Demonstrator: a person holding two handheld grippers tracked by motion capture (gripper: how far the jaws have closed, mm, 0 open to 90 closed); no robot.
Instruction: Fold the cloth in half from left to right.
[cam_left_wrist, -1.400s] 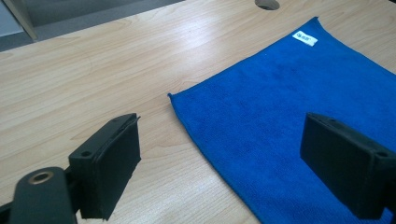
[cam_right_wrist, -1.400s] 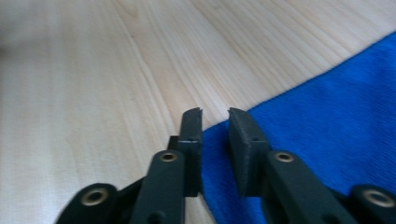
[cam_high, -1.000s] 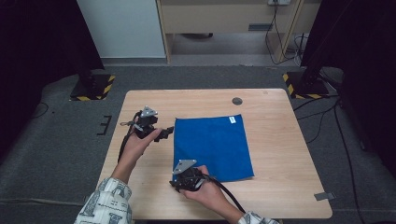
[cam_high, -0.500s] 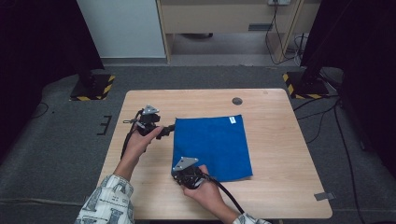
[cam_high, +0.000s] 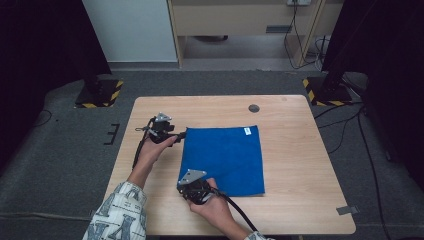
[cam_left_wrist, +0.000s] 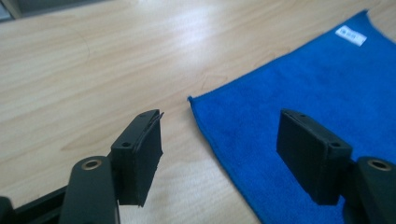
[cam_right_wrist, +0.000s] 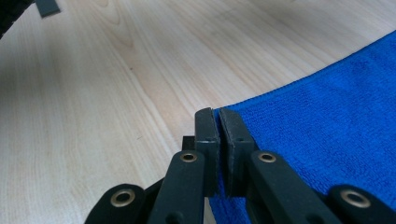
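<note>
Fingers of the right gripper (cam_right_wrist: 219, 116) were pressed together on the near left corner of the blue cloth (cam_high: 223, 158), its edge pinched between the two black pads, with cloth spreading away to their right in the right gripper view and bare wooden table (cam_right_wrist: 93, 93) to their left. Seen from above, that gripper (cam_high: 192, 186) sat at the cloth's near left corner with the person's right hand behind it.

Over at the left gripper (cam_left_wrist: 219, 140), the jaws had just been closing but stood apart, nothing pressed between them. The cloth's far left corner (cam_left_wrist: 191, 99) lay just ahead of the gap: one pad hung over bare wood beside the hem, the other over the blue fabric. A small white label (cam_left_wrist: 350, 35) sat on the cloth well beyond the fingers. In the high view this gripper (cam_high: 180, 134) pointed at the cloth's far left corner.
</note>
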